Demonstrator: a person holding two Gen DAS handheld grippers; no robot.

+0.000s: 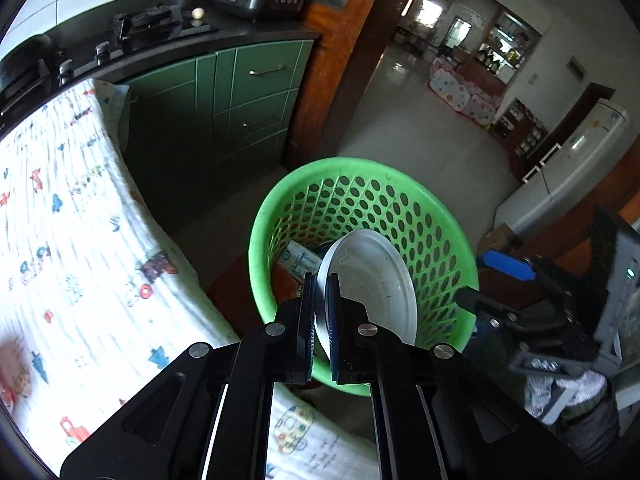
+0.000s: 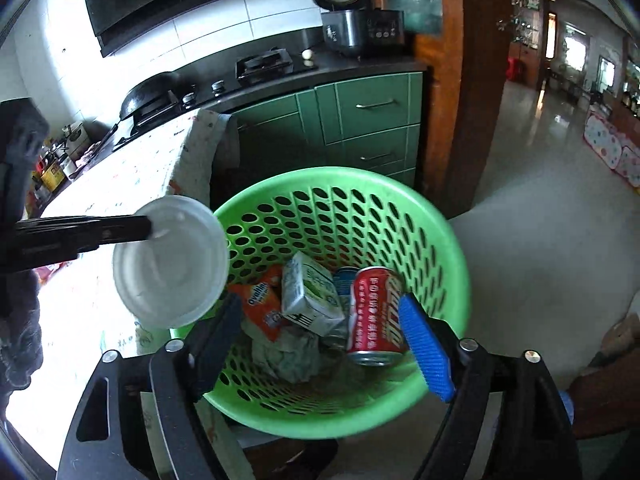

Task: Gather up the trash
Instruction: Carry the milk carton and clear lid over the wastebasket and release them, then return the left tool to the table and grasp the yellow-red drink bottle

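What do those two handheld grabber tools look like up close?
Both are matte black plastic with silver round screws at the pivots and slotted cut-outs in the flat linkage arms. The left gripper has dark ridged pads. The right gripper has a bright blue ridged pad on one side. Seen from the left wrist camera, the right tool carries a grey housing with a small green light.

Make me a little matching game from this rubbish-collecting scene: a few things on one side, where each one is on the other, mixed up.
Things:
1. white plastic lid
2. red can
3. rice cooker
4. patterned cloth

Places:
A. on the dark kitchen counter
B. lying inside the green basket
C. pinched in the left gripper, above the basket's rim
D. spread over the table beside the basket

Pairs: 1-C, 2-B, 3-A, 4-D
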